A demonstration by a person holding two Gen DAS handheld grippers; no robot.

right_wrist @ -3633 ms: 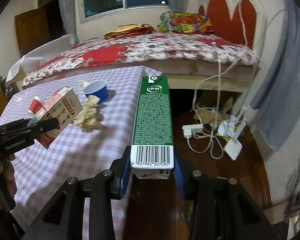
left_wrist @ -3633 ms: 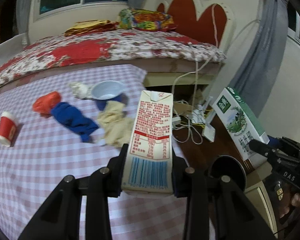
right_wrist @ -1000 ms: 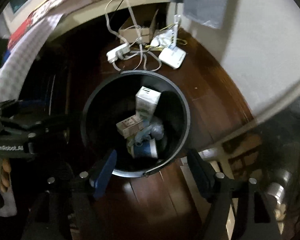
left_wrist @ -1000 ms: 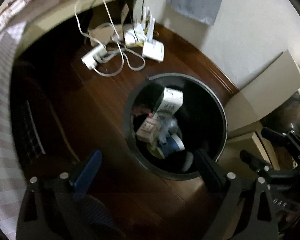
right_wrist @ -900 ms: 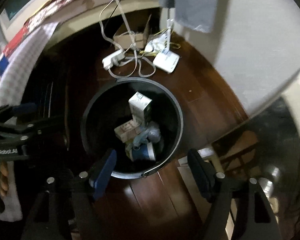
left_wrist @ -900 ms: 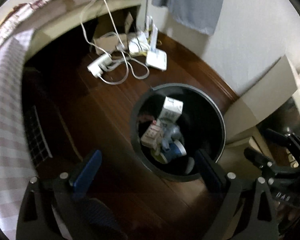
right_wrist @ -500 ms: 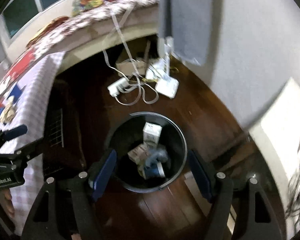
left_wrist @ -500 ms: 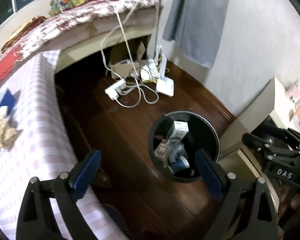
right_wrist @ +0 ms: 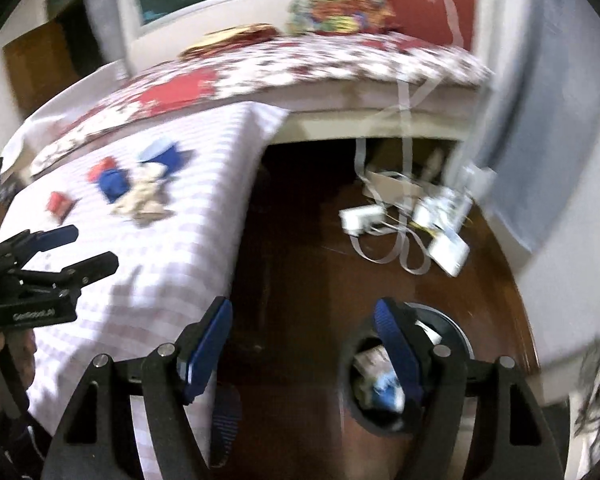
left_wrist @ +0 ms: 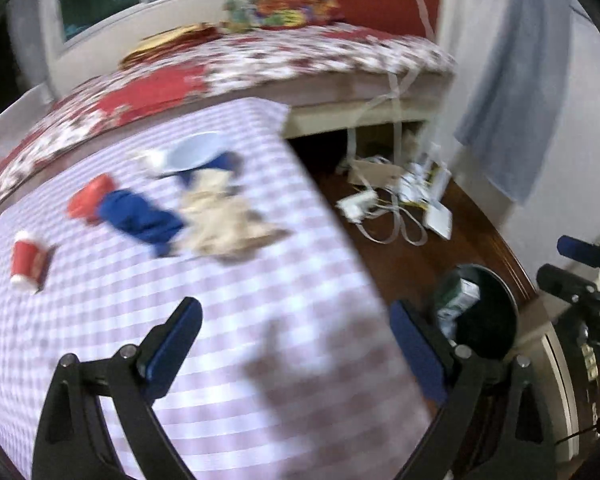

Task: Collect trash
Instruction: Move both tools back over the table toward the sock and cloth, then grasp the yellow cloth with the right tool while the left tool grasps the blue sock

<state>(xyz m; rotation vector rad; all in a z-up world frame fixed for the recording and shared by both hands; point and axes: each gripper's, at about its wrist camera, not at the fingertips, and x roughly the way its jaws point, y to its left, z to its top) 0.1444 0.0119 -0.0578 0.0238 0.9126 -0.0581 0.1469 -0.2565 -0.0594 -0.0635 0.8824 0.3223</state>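
My left gripper [left_wrist: 296,316] is open and empty over the checked table [left_wrist: 220,360]. On the table lie a red paper cup [left_wrist: 26,260], a red wad [left_wrist: 90,198], a blue cloth [left_wrist: 140,218], a beige crumpled paper [left_wrist: 224,220] and a blue bowl [left_wrist: 198,156]. The black trash bin [left_wrist: 480,312] on the floor holds cartons. My right gripper [right_wrist: 304,320] is open and empty above the floor, next to the bin [right_wrist: 384,376]. The same trash shows in the right wrist view around the beige paper [right_wrist: 144,198].
A bed [left_wrist: 260,60] with a flowered cover stands behind the table. White cables and a power strip [right_wrist: 360,216] lie on the wooden floor under the bed's edge. A grey curtain [left_wrist: 512,100] hangs at the right wall.
Both grippers dropped their cartons into the bin, then swung up and away from it. The views now face the table and bed instead of down into the bin.
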